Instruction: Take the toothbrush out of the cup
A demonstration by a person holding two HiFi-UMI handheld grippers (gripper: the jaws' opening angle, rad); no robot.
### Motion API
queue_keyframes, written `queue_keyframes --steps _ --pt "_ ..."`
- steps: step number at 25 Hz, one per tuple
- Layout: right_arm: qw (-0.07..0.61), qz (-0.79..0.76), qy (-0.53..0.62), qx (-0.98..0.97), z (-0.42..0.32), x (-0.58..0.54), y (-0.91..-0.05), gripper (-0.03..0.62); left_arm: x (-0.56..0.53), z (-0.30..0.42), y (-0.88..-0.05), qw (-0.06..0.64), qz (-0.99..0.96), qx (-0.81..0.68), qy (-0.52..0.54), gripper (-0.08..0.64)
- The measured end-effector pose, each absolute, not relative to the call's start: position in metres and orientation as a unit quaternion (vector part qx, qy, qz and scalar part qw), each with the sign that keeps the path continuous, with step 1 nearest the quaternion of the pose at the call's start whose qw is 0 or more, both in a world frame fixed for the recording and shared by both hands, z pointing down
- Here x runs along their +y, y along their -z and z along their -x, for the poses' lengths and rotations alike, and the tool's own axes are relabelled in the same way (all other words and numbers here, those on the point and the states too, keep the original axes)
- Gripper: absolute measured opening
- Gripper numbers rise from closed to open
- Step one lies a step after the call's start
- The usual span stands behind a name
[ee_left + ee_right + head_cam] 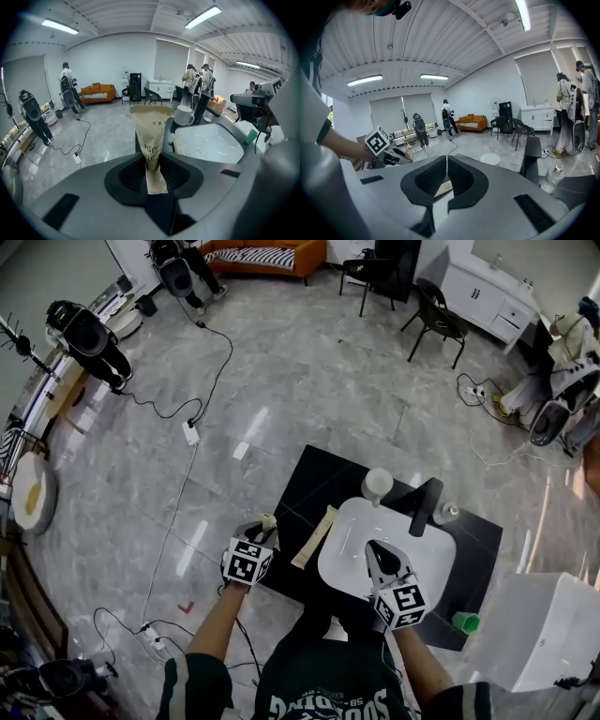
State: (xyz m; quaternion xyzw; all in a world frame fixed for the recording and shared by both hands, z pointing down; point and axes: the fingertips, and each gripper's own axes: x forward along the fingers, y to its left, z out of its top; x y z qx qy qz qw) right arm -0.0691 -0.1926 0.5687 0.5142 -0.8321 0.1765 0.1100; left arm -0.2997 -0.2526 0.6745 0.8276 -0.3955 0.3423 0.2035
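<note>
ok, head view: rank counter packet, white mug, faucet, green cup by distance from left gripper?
1. counter packet, just right of the left gripper
2. white mug, behind the sink
3. faucet, farther right
4. green cup, far right edge

The brown paper-wrapped toothbrush [151, 136] stands upright, pinched at its base, apart from the white cup [183, 115].

Recording lab: freestanding sink [427, 554], gear-wearing people [89, 338]

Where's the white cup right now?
In the head view the cup stands at the back edge of the sink, just left of the black faucet.
</note>
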Motion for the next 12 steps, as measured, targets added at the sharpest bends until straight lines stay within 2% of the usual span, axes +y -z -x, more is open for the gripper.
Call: queue_keyframes --steps 12 --pt "0.111 -0.538 -0.186 -0.815 0.047 -0.194 -0.578 0.041 -0.277 0.263 -0.711 0.199 -0.836 -0.369 -0.354 0.098"
